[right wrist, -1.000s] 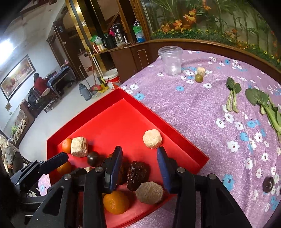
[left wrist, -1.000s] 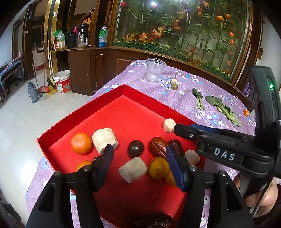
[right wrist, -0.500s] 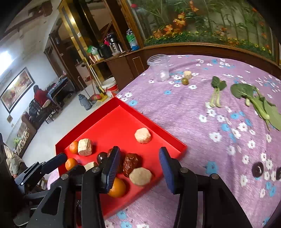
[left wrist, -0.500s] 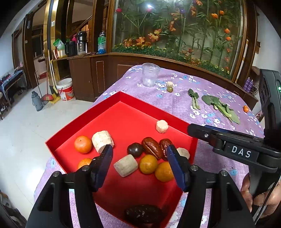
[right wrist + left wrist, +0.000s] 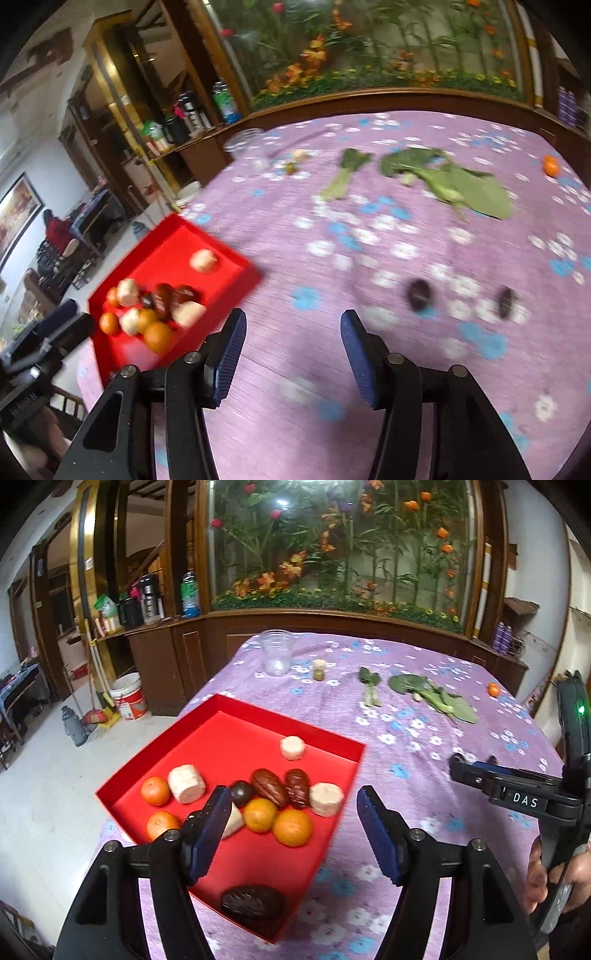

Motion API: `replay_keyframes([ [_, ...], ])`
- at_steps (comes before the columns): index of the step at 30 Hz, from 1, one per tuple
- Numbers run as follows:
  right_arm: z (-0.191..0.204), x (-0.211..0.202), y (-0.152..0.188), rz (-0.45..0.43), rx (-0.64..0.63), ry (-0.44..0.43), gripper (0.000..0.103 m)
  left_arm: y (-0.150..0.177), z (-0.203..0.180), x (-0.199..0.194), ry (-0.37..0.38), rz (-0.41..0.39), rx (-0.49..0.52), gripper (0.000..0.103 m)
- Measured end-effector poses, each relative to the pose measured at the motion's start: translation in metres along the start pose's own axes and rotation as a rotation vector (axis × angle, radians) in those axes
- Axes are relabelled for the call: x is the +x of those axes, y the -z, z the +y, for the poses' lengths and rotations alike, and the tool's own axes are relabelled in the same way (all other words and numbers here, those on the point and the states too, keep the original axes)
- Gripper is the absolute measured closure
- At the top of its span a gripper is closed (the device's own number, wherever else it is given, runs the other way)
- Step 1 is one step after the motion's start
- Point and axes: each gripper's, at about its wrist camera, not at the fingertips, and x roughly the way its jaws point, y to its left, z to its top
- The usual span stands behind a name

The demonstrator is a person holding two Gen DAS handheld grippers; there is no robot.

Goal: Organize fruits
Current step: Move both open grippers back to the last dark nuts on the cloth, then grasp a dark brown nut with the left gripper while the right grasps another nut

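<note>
A red tray (image 5: 236, 705) on the purple flowered cloth holds several oranges (image 5: 292, 827), dark dates (image 5: 269, 783), pale beige chunks (image 5: 186, 783) and a large dark fruit (image 5: 253, 901) near its front corner. My left gripper (image 5: 293, 823) hangs above the tray's near right part, jaws opening, nothing between them. My right gripper (image 5: 291, 347) is over bare cloth right of the tray (image 5: 177, 236), jaws opening and empty. Two dark fruits (image 5: 419, 293) (image 5: 505, 301) lie on the cloth ahead of it. A small orange (image 5: 551, 165) sits far right.
Leafy greens (image 5: 432, 696) and a smaller green stalk (image 5: 369, 686) lie across the far cloth. A clear plastic cup (image 5: 277, 657) and two small round fruits (image 5: 319, 670) stand at the back. A hand (image 5: 546, 871) holds the right gripper's body (image 5: 517, 797). The table edge drops to the floor at left.
Both grippers drew back and rightward from the tray and widened their jaws. The right view swung onto the open cloth, bringing the two dark fruits into sight.
</note>
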Motion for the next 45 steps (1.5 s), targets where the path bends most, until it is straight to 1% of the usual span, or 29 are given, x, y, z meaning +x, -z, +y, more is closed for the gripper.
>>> replay_keyframes([
  [4,-0.045,-0.028,0.005,-0.018,0.036,0.094,0.045,-0.003,-0.012,-0.007,0.091,0.012,0.002,0.033],
  [7,-0.066,-0.06,-0.007,-0.069,0.023,0.17,0.045,-0.016,-0.022,-0.02,0.158,-0.019,0.029,0.034],
  [9,-0.073,-0.086,-0.022,-0.121,0.007,0.216,0.045,-0.034,-0.03,-0.032,0.204,-0.049,0.053,0.034],
  [10,-0.075,-0.099,-0.031,-0.15,0.003,0.236,0.045,-0.041,-0.033,-0.037,0.215,-0.058,0.061,0.034],
  [11,-0.077,-0.113,-0.041,-0.183,0.0,0.25,0.045,-0.055,-0.037,-0.043,0.23,-0.078,0.076,0.034],
  [13,-0.081,-0.14,-0.067,-0.251,0.005,0.255,0.045,-0.078,-0.044,-0.053,0.247,-0.114,0.1,0.033],
  [14,-0.083,-0.151,-0.079,-0.281,0.012,0.252,0.045,-0.087,-0.047,-0.057,0.252,-0.129,0.107,0.032],
  [15,-0.084,-0.162,-0.092,-0.31,0.019,0.247,0.042,-0.1,-0.051,-0.06,0.259,-0.148,0.114,0.029],
  [16,-0.086,-0.17,-0.103,-0.337,0.026,0.239,0.037,-0.11,-0.054,-0.061,0.264,-0.16,0.118,0.021],
  [17,-0.086,-0.173,-0.11,-0.356,0.031,0.232,0.028,-0.119,-0.057,-0.06,0.269,-0.167,0.12,0.018],
  [18,-0.089,-0.175,-0.113,-0.373,0.037,0.227,0.026,-0.127,-0.062,-0.056,0.273,-0.17,0.122,0.018],
  [19,-0.091,-0.172,-0.114,-0.377,0.042,0.225,0.026,-0.131,-0.066,-0.052,0.275,-0.169,0.124,0.018],
  [21,-0.099,-0.153,-0.105,-0.346,0.069,0.197,0.026,-0.132,-0.077,-0.037,0.292,-0.152,0.131,0.018],
  [22,-0.106,-0.138,-0.097,-0.315,0.089,0.178,0.026,-0.13,-0.084,-0.024,0.309,-0.128,0.134,0.018],
  [25,-0.122,-0.09,-0.074,-0.211,0.124,0.161,0.028,-0.118,-0.102,0.014,0.344,-0.039,0.126,0.018],
  [26,-0.127,-0.076,-0.068,-0.182,0.132,0.151,0.036,-0.113,-0.108,0.028,0.359,-0.006,0.121,0.018],
  [27,-0.133,-0.06,-0.06,-0.147,0.147,0.137,0.047,-0.107,-0.117,0.047,0.377,0.035,0.114,0.018],
  [29,-0.145,-0.035,-0.048,-0.096,0.177,0.112,0.056,-0.097,-0.128,0.067,0.395,0.084,0.108,0.018],
  [30,-0.15,-0.026,-0.042,-0.081,0.187,0.108,0.057,-0.091,-0.136,0.083,0.409,0.116,0.109,0.019],
  [31,-0.153,-0.018,-0.037,-0.07,0.192,0.107,0.057,-0.088,-0.14,0.089,0.415,0.131,0.11,0.026],
  [32,-0.156,-0.012,-0.034,-0.062,0.195,0.104,0.057,-0.084,-0.145,0.099,0.421,0.152,0.113,0.039],
  [33,-0.159,-0.007,-0.03,-0.052,0.193,0.096,0.057,-0.079,-0.154,0.111,0.43,0.184,0.124,0.045],
  [34,-0.159,-0.004,-0.029,-0.045,0.188,0.092,0.057,-0.077,-0.159,0.117,0.436,0.199,0.13,0.053],
  [38,-0.156,0.004,-0.026,-0.03,0.15,0.085,0.057,-0.063,-0.181,0.143,0.442,0.25,0.157,0.054],
  [41,-0.15,0.014,-0.023,-0.001,0.122,0.083,0.057,-0.056,-0.191,0.156,0.433,0.263,0.179,0.054],
  [45,-0.139,0.022,-0.017,0.029,0.061,0.139,0.057,-0.045,-0.201,0.176,0.397,0.285,0.214,0.054],
])
